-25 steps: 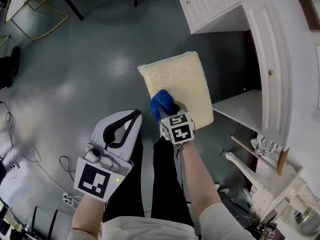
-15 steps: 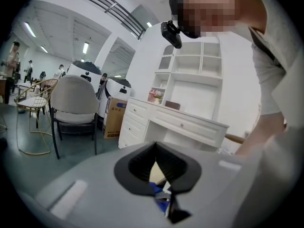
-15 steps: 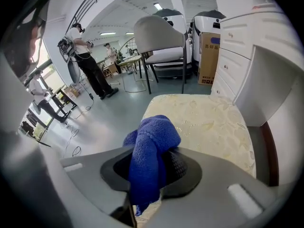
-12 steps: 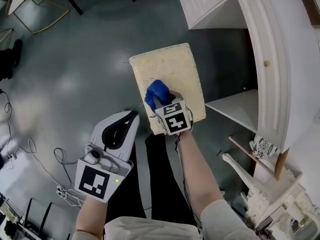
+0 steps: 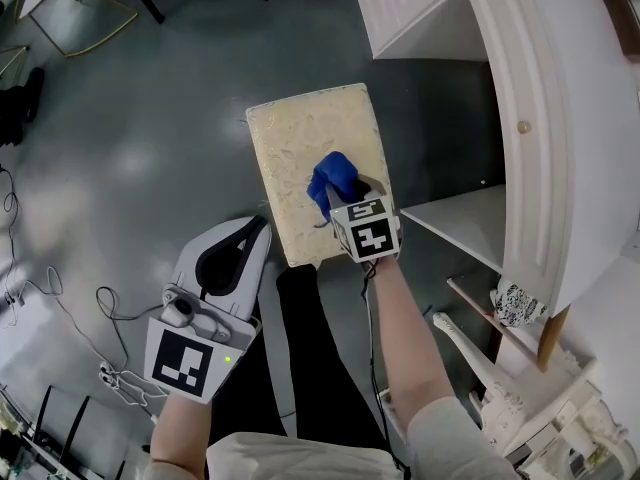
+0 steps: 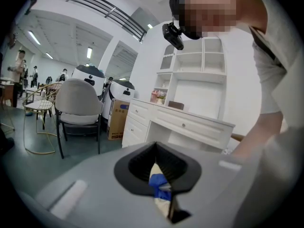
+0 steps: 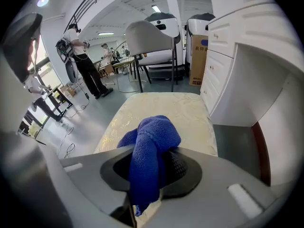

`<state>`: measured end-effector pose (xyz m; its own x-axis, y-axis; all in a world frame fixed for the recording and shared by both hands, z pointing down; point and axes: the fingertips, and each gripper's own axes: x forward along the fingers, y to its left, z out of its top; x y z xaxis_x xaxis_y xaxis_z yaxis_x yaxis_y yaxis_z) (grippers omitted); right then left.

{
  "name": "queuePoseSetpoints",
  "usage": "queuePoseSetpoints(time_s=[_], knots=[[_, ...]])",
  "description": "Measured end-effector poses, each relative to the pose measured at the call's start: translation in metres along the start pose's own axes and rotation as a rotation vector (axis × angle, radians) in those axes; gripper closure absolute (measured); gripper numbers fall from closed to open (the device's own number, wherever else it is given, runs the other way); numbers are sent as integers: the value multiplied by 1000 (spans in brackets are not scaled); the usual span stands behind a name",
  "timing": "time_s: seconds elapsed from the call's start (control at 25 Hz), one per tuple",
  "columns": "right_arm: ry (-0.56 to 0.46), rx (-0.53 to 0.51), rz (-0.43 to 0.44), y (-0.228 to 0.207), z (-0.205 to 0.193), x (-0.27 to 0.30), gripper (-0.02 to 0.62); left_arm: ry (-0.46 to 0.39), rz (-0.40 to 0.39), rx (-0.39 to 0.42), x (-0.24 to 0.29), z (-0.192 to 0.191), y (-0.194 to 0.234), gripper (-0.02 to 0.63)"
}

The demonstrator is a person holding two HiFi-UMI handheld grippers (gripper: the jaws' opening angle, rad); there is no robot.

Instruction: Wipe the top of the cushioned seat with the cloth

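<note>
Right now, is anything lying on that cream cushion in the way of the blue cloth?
Nothing visible does. The right claw holds the cloth over the near right part of the cushioned seat, and the rest of the seat's top is bare.

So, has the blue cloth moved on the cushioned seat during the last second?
Yes. The blue cloth, held in the right claw, has slid across the cushioned seat from near its left edge toward the side by the white desk.
</note>
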<state>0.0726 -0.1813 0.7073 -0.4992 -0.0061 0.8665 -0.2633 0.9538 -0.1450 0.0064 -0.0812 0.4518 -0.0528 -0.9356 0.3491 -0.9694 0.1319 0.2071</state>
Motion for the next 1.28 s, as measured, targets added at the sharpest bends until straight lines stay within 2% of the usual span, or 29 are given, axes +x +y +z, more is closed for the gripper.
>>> queuePoseSetpoints(time_s=[0.28,0.8,1.04,1.28], knots=[[0,7,-17,-28,-8,-11,485,-9,42,-7,2,3,-5,606],[16,31,-78,-80,-22,-27,483,-27,70,-5,6,8,-19,606],[-11,65,-76,-82,-25,-30,485,-27,88,-8,2,5,-18,606],[-26,103,-70,-80,-45,-39,486,-23,85,-8,1,4,-25,606]])
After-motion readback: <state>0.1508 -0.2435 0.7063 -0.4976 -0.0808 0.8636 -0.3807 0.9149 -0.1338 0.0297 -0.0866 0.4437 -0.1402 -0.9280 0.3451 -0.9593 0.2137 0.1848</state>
